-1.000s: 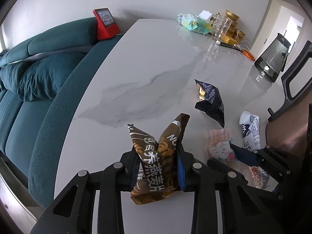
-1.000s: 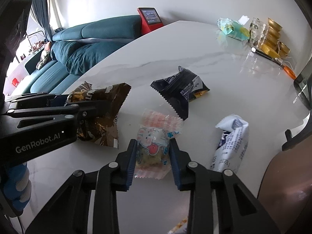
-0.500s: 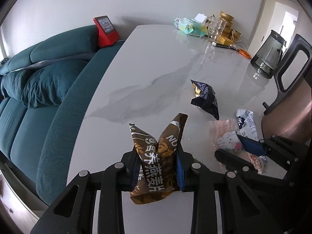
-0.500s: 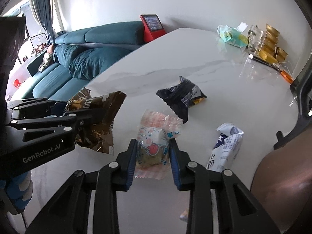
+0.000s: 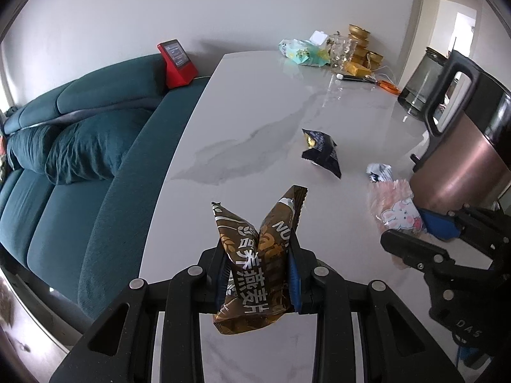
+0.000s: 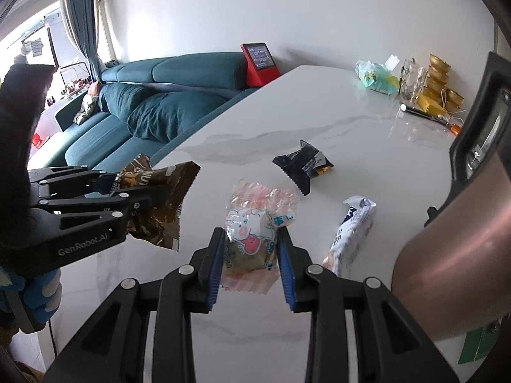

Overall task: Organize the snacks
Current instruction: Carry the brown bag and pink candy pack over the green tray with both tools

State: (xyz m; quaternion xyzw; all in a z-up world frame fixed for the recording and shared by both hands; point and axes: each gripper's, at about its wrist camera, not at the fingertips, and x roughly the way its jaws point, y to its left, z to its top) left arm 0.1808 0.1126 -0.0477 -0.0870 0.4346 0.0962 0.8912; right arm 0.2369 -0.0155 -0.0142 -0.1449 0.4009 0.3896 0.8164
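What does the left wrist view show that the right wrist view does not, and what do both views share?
Only the left wrist view shows the dark glass jug at the table's far right. Only the right wrist view shows the window curtain and the gloved hand under the left tool. Both show the brown oat packet clamped in the left tool, the pink pig packet in the right tool, the black packet, the white packet and the red display.

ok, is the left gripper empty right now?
No, the left gripper is clamped on a brown oat snack packet, its fingers pressing both sides of the wrapper above the marble table.
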